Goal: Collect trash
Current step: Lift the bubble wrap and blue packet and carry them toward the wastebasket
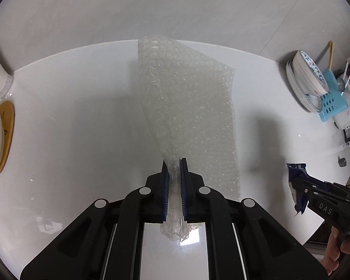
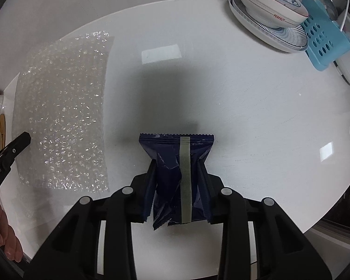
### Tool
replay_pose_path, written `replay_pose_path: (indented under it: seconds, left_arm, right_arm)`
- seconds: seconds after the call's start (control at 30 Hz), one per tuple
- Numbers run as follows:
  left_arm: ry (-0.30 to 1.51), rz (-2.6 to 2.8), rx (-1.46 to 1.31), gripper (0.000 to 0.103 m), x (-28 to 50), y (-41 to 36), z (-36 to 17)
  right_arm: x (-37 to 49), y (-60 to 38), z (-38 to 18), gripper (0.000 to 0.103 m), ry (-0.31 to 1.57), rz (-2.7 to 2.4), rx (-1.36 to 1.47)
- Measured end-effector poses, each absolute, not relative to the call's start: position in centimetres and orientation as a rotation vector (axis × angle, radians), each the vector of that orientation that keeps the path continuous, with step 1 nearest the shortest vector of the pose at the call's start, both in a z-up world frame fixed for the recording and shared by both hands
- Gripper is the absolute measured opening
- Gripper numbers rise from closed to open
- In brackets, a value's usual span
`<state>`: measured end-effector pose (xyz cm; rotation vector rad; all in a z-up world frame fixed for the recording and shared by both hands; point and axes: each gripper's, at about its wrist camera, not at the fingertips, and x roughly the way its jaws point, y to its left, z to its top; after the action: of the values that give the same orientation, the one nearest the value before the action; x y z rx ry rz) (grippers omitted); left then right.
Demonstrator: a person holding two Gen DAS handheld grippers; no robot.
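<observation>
Two pieces of trash are in view, one per tool: a single sheet of clear bubble wrap (image 1: 189, 107) and a single dark blue snack wrapper (image 2: 178, 177) with a grey strip down its middle. The left tool (image 1: 174, 163) is pinching the near end of the bubble wrap between its blue-padded fingers (image 1: 166, 186), with a crumpled tail of the sheet poking out behind them and the rest of the sheet running forward past the fingertips over the white round desk (image 1: 70, 128). The right tool (image 2: 177, 163) is pinching the snack wrapper, squeezed narrow at its waist, so its serrated far edge fans out beyond the fingertips and its torn lower end hangs back between the fingers. From the left wrist view the right tool (image 1: 298, 182) sits off to the right, angled inward with the wrapper (image 1: 296, 179) in its grip and a hand (image 1: 336, 252) under its handle. Both tools point forward across the desk, side by side. At the far right edge stand one patterned bowl (image 2: 268, 2) on one striped plate (image 2: 280, 37), just beside one light blue perforated rack (image 2: 324, 39).
</observation>
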<state>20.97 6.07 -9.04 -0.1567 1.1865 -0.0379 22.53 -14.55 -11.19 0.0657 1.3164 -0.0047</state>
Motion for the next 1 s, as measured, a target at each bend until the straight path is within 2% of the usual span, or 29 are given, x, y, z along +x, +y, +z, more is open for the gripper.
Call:
replay_pose_path:
  seconds: [0.53, 1.0]
  left_arm:
    - [1.111, -0.066, -0.190, 0.007, 13.3, 3.5, -4.3]
    - [1.085, -0.071, -0.209, 0.007, 5.7, 0.3, -2.6]
  right_arm:
    - [18.1, -18.8, -6.8, 0.032, 1.182, 0.035, 0.069]
    - [11.5, -22.2, -4.9, 0.032, 1.112, 0.061, 0.065]
